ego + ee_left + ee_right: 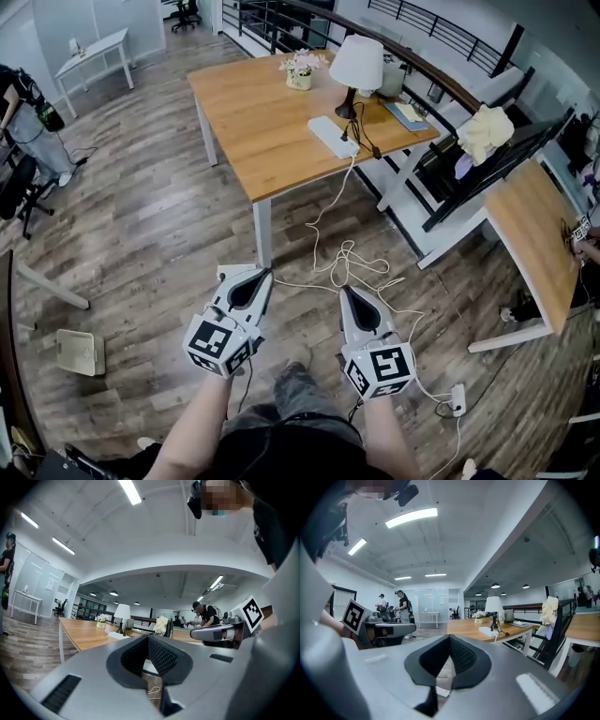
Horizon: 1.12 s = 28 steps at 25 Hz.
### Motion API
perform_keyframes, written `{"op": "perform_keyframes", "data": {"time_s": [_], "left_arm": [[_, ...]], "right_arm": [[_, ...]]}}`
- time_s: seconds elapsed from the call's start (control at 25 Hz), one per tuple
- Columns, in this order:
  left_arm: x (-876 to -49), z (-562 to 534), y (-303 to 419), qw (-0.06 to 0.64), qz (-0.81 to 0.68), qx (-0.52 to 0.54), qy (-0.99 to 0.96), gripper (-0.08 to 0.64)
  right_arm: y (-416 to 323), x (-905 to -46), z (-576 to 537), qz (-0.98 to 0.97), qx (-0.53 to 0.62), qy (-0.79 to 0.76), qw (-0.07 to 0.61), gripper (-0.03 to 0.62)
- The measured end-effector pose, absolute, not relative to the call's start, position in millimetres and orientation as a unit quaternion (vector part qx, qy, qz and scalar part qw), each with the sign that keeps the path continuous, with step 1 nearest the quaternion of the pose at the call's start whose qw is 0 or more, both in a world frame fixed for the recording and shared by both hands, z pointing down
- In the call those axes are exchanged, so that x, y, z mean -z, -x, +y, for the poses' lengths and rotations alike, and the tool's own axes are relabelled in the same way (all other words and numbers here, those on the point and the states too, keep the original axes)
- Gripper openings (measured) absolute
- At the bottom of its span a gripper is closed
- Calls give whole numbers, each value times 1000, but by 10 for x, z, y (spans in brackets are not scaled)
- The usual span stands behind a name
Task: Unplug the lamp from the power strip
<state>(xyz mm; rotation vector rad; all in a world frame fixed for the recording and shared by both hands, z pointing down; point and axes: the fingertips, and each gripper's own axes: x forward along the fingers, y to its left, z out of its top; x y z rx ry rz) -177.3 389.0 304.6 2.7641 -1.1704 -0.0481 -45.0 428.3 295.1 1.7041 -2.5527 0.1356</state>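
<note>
Head view: lamp (357, 64) stands upright near the far right edge of the wooden table (262, 122). The white power strip (333, 136) lies just in front of it, and the lamp's dark lead reaches the strip's near end. A white cable (347, 258) drops from the table and loops over the floor. Left gripper (266, 275) and right gripper (343, 290) are held side by side, low and well short of the table. The tips of each are pressed together with nothing between them.

Left gripper view: jaws meet at the tip, empty. Lamp (123, 612) and strip (118, 635) are seen far ahead on the table, well apart from the jaws.

Right gripper view: jaws are fully together, empty. Lamp (493, 605) and strip (488, 632) lie ahead to the right, well apart from the jaws.
</note>
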Motion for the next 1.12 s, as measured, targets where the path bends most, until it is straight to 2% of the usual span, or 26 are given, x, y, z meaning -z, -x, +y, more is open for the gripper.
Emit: {"op": "perform_keyframes", "data": {"time_s": [0.6,1.12], "left_arm": [[-2952,2544,1238,60,-418,21,-906,-5],[-3046,1834,924,72,-411,28,-908,-5]], "right_arm": [[-171,-2908,2913,-845,-39,-534,23,8],[-398,-3064,2310,-842,-56,-535,33,8]]}}
